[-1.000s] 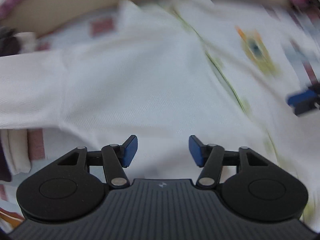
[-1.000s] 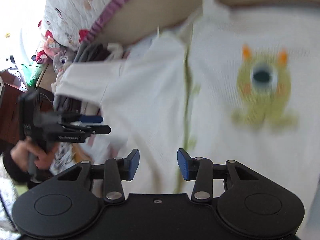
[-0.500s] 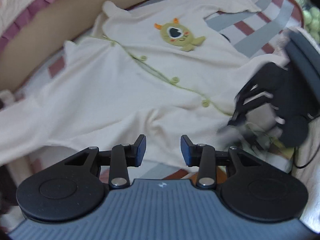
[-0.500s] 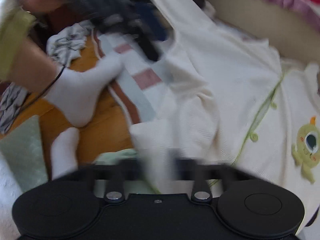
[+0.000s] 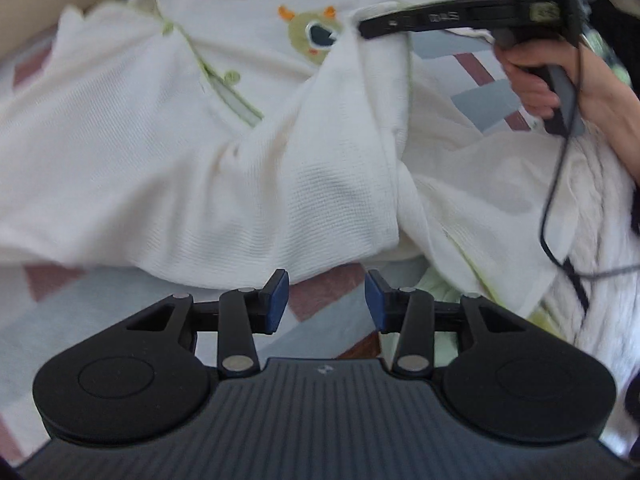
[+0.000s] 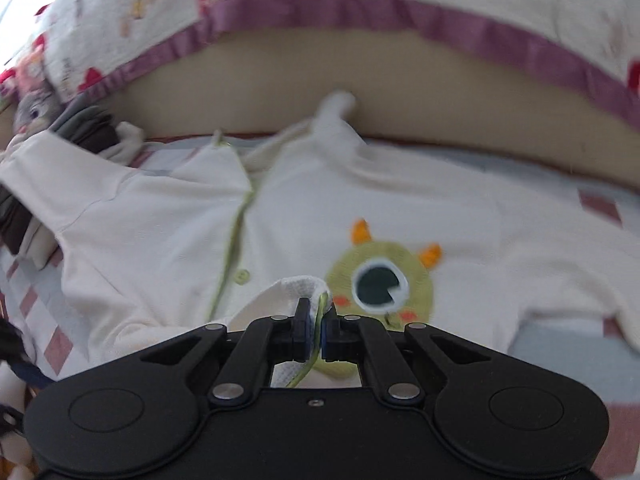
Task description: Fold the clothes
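Observation:
A cream baby garment point(image 5: 132, 128) with green trim and a one-eyed green monster patch point(image 5: 314, 34) lies spread on a striped mat point(image 5: 72, 312). My right gripper point(image 6: 318, 334) is shut on the garment's lower hem point(image 6: 298, 288) and holds it folded up over the body, next to the monster patch point(image 6: 378, 280). In the left wrist view the right gripper point(image 5: 362, 32) comes in from the upper right, with the lifted fabric hanging from it. My left gripper point(image 5: 326, 298) is open and empty, just short of the garment's near fold point(image 5: 320, 216).
A beige cushion edge point(image 6: 360, 68) and a quilt with purple trim point(image 6: 320, 8) bound the far side. Folded dark clothes point(image 6: 80, 128) sit at the far left. A white knit blanket point(image 5: 600, 208) and a cable point(image 5: 560, 200) lie on the right.
My right gripper has closed on the hem and carried it up over the garment toward the monster patch. My left gripper has pulled back a little and stays open.

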The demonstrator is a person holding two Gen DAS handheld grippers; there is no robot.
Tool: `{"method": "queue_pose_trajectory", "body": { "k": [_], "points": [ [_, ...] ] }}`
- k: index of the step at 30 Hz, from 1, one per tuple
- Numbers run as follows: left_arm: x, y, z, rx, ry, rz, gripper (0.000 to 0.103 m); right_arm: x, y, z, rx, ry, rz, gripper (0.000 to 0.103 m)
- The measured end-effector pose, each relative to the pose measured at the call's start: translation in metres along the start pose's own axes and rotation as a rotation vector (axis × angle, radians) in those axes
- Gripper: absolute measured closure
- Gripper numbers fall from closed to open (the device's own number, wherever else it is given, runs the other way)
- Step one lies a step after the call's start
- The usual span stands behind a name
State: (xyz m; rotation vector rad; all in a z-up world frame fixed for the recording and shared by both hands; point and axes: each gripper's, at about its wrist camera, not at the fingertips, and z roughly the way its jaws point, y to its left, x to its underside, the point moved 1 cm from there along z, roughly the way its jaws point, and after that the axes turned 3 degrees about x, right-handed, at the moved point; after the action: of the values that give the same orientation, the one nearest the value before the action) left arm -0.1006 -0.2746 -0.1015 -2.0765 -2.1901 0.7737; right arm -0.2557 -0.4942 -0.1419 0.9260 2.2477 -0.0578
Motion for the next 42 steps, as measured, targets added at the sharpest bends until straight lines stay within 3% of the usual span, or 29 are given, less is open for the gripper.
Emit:
{"method": "queue_pose_trajectory", "body": {
  "k": [5,10,13,17,19,21,22,23,28,31,34,36,38,42],
  "points": [
    [-0.016,0.002,0.022,0.052,-0.053,-0.032,0.057,0.006,-0.001,0.007,0.045,0.048,-0.003,0.098],
    [-0.032,0.008,0.039,0.181,-0.051,-0.135,0.051,0.01,-0.013,0.006,0.09,0.074,0.022,0.098],
    [-0.036,0.002,0.049,0.14,-0.041,-0.086,0.048,0.013,-0.019,0.007,0.099,0.099,0.045,0.098],
    [-0.042,-0.011,0.068,0.031,-0.027,0.049,0.048,0.016,-0.022,0.012,0.08,0.136,0.075,0.097],
    [-0.043,-0.008,0.073,0.024,-0.017,0.042,0.048,0.017,-0.023,0.015,0.057,0.155,0.085,0.094],
    [-0.045,-0.003,0.071,0.011,-0.022,0.026,0.058,0.019,-0.023,0.017,0.034,0.171,0.091,0.091],
    [-0.046,-0.001,0.068,-0.01,-0.024,0.023,0.084,0.02,-0.023,0.019,0.031,0.177,0.086,0.09],
    [-0.048,0.0,0.064,-0.051,-0.02,0.033,0.098,0.021,-0.024,0.019,0.031,0.183,0.084,0.09],
    [-0.049,-0.01,-0.007,-0.218,-0.12,0.161,0.099,0.024,-0.028,0.009,0.028,0.206,0.095,0.084],
    [-0.048,-0.018,-0.07,-0.265,-0.193,0.18,0.099,0.025,-0.022,-0.017,-0.007,0.2,0.084,0.066],
    [-0.04,-0.023,-0.123,-0.285,-0.227,0.209,0.099,0.028,-0.001,-0.064,-0.121,0.165,0.015,0.056],
    [-0.034,-0.032,-0.15,-0.274,-0.21,0.255,0.099,0.034,0.02,-0.098,-0.222,0.127,-0.064,0.035],
    [-0.031,-0.041,-0.169,-0.266,-0.173,0.282,0.099,0.047,0.049,-0.121,-0.302,0.12,-0.143,0.032],
    [-0.021,-0.061,-0.181,-0.269,-0.121,0.321,0.099,0.086,0.119,-0.132,-0.371,0.145,-0.294,0.032]
  ]
}}
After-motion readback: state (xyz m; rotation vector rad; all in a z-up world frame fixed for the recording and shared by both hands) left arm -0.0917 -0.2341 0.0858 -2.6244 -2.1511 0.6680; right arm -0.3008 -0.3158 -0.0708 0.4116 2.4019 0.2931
